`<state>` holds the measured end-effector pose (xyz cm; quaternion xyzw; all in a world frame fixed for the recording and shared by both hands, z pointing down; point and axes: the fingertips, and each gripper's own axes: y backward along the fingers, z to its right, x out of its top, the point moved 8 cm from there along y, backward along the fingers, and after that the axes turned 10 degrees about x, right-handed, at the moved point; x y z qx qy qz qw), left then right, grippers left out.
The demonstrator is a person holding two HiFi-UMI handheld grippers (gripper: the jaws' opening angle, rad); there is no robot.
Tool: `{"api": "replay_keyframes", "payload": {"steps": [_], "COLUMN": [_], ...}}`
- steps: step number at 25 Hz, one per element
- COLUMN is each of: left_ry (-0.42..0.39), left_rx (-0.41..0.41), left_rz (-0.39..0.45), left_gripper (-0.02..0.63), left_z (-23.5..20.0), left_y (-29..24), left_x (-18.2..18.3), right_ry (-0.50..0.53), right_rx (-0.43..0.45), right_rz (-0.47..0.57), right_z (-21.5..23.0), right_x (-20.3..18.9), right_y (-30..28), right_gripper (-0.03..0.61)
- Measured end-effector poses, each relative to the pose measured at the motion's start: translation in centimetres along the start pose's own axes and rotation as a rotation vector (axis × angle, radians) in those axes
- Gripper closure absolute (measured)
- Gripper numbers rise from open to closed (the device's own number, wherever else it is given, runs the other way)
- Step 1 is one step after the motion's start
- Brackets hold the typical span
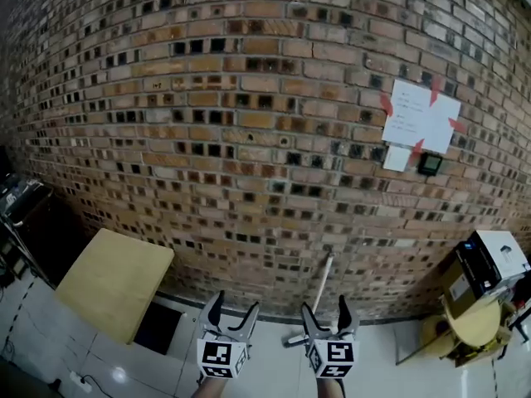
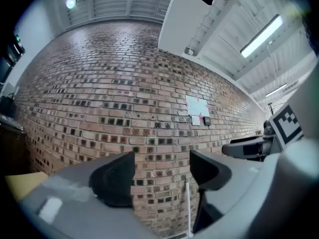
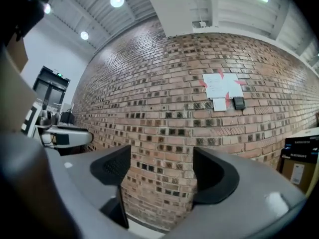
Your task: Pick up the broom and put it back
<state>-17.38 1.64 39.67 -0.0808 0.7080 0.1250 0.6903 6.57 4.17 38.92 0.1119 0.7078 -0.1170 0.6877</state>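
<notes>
The broom leans with its pale handle upright against the brick wall, its head on the floor by the wall's foot. My two grippers are low in the head view, both pointing at the wall and both short of it. The left gripper stands open, left of the broom, with nothing between its jaws. My right gripper is open just in front of the handle and holds nothing. In the left gripper view the handle shows close to the right jaw of the open left gripper. The right gripper faces bare brick.
A yellow-topped table stands at the left by the wall, with dark equipment beyond it. Cardboard boxes and a white box sit at the right beside a yellow stool. Paper notices are taped to the wall.
</notes>
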Motion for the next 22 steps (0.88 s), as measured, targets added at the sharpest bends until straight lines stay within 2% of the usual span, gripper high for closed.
{"api": "replay_keyframes", "payload": {"steps": [3, 7, 10, 13, 17, 22], "left_ry": [-0.003, -0.021, -0.049, -0.056, -0.043, -0.028], "left_rx": [0.001, 0.041, 0.066, 0.071, 0.066, 0.038], "left_rz": [-0.01, 0.036, 0.044, 0.008, -0.006, -0.003], "left_gripper": [0.268, 0.276, 0.276, 0.276, 0.287, 0.287], "left_z": [1.3, 2.1, 2.7, 3.1, 3.5, 4.9], "left_y": [0.4, 0.9, 0.7, 0.7, 0.7, 0.8], "left_x": [-0.7, 0.1, 0.2, -0.1, 0.6, -0.4], "right_ry": [-0.028, 0.016, 0.017, -0.05, -0.053, -0.047], "right_rx": [0.02, 0.038, 0.026, 0.012, -0.004, -0.029], "right_rz": [0.02, 0.115, 0.053, -0.009, 0.002, -0.003], "right_z": [0.7, 1.0, 1.8, 2.4, 2.5, 3.5], "right_x": [-0.6, 0.8, 0.2, -0.9, -0.4, -1.1], "right_y": [0.7, 1.7, 1.7, 1.7, 1.9, 3.1], "right_gripper": [0.195, 0.195, 0.196, 0.197, 0.198, 0.201]}}
